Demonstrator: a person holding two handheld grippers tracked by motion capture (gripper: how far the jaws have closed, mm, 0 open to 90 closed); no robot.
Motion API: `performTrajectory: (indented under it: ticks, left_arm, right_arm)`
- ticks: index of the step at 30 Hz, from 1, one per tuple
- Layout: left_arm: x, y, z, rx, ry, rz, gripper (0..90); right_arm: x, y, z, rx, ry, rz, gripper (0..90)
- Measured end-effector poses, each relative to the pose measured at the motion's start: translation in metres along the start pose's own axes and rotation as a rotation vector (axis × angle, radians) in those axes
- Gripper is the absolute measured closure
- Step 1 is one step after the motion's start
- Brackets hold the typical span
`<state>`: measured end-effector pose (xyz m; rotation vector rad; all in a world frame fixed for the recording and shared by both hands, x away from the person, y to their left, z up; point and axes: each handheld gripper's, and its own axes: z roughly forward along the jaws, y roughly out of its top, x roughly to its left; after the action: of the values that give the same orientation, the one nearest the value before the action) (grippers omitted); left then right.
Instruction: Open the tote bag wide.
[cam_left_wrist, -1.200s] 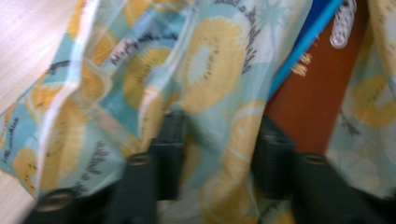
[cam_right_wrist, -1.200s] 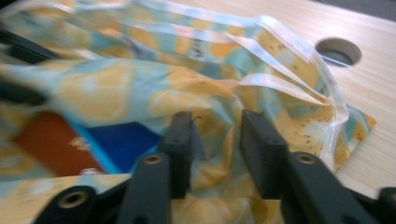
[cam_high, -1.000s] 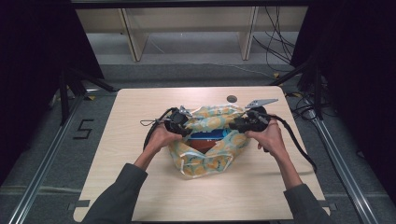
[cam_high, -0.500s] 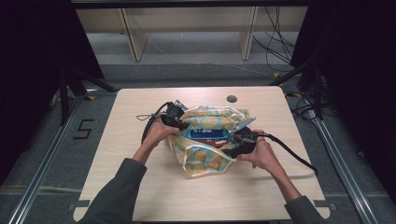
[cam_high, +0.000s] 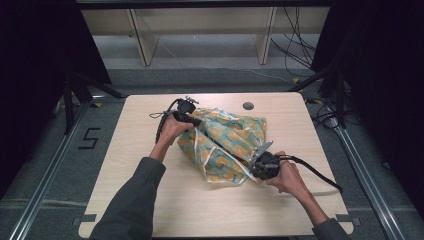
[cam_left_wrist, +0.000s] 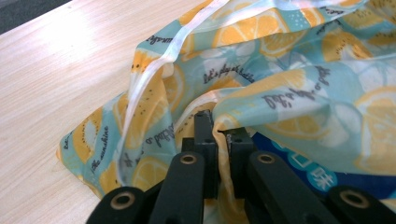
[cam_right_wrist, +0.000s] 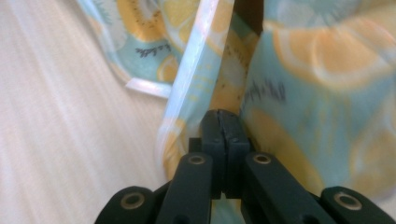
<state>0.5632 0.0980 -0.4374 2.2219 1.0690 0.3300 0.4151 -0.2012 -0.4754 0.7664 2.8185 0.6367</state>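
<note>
One lemon-print cloth bag (cam_high: 227, 142) lies on the wooden table (cam_high: 150, 205), pinched at its far-left edge by the left gripper (cam_left_wrist: 219, 135) and at its near-right edge by the right gripper (cam_right_wrist: 224, 122), whose jaws have just been closing.

Light wood table (cam_high: 150, 210) on grey floor (cam_high: 45, 165), pale shelf unit (cam_high: 200, 30) behind, black curtains (cam_high: 380, 75) prob. both sides.

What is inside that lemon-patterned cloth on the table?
Under a lifted fold of the lemon-print cloth, a dark blue thing with pale printed characters peeks out. Its shape and the rest of it are covered by the cloth.
</note>
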Motion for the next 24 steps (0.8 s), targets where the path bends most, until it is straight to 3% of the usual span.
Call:
performTrajectory:
  ticks: [1, 3, 6, 7, 9, 13, 15, 17, 22, 23, 24]
  left_arm:
    - [-0.002, -0.001, 0.0, 0.003, 0.001, 0.015, 84.5]
    - [-0.008, -0.003, -0.003, 0.006, -0.007, 0.046, 79.7]
    - [-0.016, -0.004, -0.013, -0.009, -0.004, 0.056, 66.6]
    - [-0.019, -0.005, -0.017, -0.009, 0.015, 0.069, 60.8]
    - [-0.024, -0.003, -0.029, -0.012, 0.027, 0.093, 52.1]
    - [-0.037, -0.001, -0.057, -0.064, 0.012, 0.1, 43.3]
    - [-0.048, -0.003, -0.065, -0.095, -0.003, 0.132, 44.1]
    - [-0.06, -0.008, -0.064, -0.098, -0.034, 0.167, 51.7]
    - [-0.078, -0.031, -0.032, 0.089, -0.118, 0.288, 67.4]
    - [-0.08, -0.036, -0.029, 0.099, -0.13, 0.29, 70.5]
    - [-0.082, -0.043, -0.028, 0.112, -0.144, 0.292, 72.6]
  right_arm:
    - [0.001, 0.0, -0.003, 0.002, -0.001, 0.003, 90.0]
    - [0.003, 0.0, -0.013, -0.06, -0.002, 0.022, 86.2]
    - [0.002, 0.01, -0.033, -0.214, -0.015, 0.022, 83.9]
    - [0.001, 0.015, -0.039, -0.257, -0.021, 0.01, 84.5]
    - [0.003, 0.026, -0.041, -0.281, -0.007, -0.005, 83.4]
    - [0.003, 0.047, -0.027, -0.253, -0.019, -0.033, 81.8]
    - [0.0, 0.055, -0.02, -0.232, -0.014, -0.039, 84.0]
    - [-0.006, 0.062, -0.016, -0.199, -0.049, -0.027, 86.2]
    - [-0.033, 0.075, -0.007, -0.2, -0.137, 0.043, 89.9]
    - [-0.038, 0.077, -0.007, -0.174, -0.134, 0.055, 90.0]
    - [-0.043, 0.079, -0.005, -0.187, -0.165, 0.057, 90.0]
